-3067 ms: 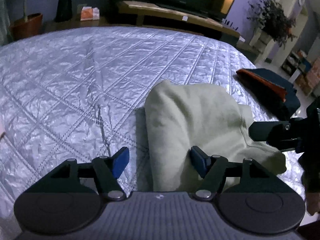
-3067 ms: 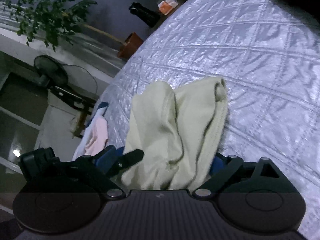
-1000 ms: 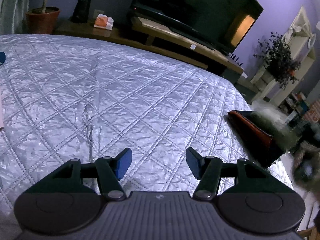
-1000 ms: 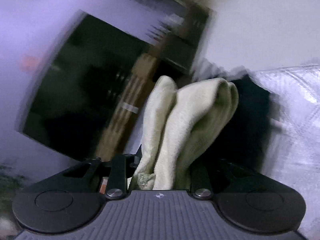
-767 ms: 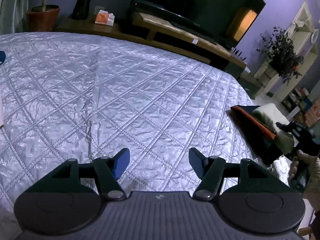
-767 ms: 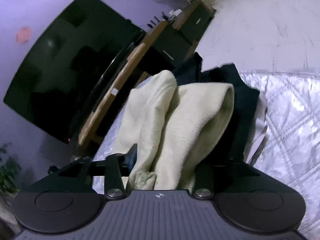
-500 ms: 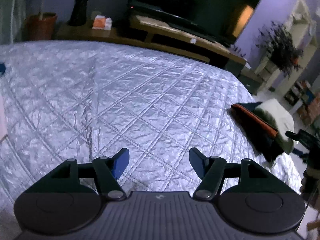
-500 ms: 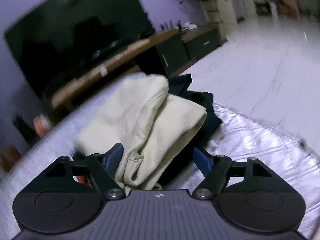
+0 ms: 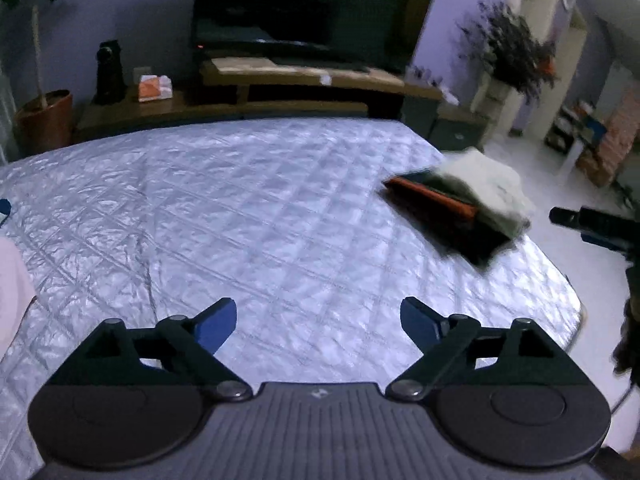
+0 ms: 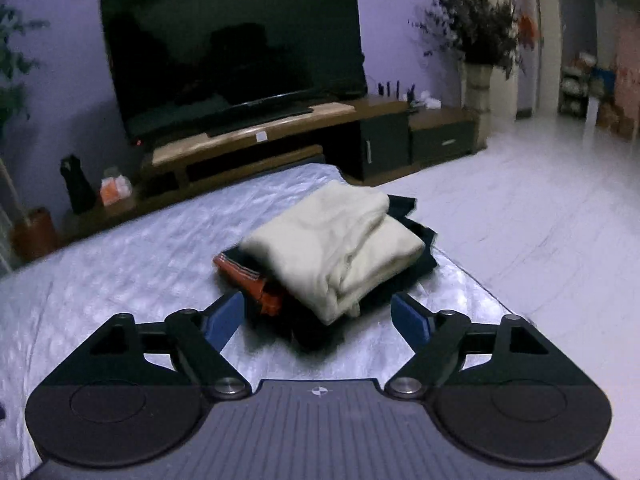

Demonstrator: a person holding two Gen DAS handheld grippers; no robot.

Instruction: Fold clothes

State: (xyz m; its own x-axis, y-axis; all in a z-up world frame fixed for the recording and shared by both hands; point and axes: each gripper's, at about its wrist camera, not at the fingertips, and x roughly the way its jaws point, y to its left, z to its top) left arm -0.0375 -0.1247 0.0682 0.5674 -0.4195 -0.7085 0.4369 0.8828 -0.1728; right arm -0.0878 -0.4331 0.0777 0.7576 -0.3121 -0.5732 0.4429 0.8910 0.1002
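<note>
Cream cloth first: the folded cream garment (image 10: 340,244) sits on top of a dark folded garment (image 10: 416,268) with an orange-red edge (image 10: 260,286), the little stack parked near the corner of the bed, on the silvery quilted bedspread (image 9: 248,216). And the right gripper (image 10: 318,318) is clear of it, its jaws opening, blue pads (image 10: 222,316) spread wide with nothing between them; the stack lies beyond the fingertips, untouched. From the left-hand camera the same pile shows off to the right, blurred, cream garment (image 9: 488,184) over the dark one (image 9: 460,228), close to the bed's edge, and the tip of the right gripper (image 9: 592,224) pokes in from the right border, just beside the pile but apart from it. Over to the left gripper (image 9: 318,320): its jaws are opening too, blue pads (image 9: 216,322) well apart, only bare bedspread showing between them. A sliver of pale pink cloth (image 9: 12,280) peeks in at the far left edge of the bed. Behind it all, the big dark television (image 10: 236,48) stands on a long wooden TV stand (image 10: 280,128), a potted plant in a terracotta pot (image 9: 44,116) at the left end, an orange-and-white box (image 9: 154,88) on the low shelf, and a tall vase of dark foliage (image 10: 476,28) to the right over the pale floor (image 10: 540,220).
</note>
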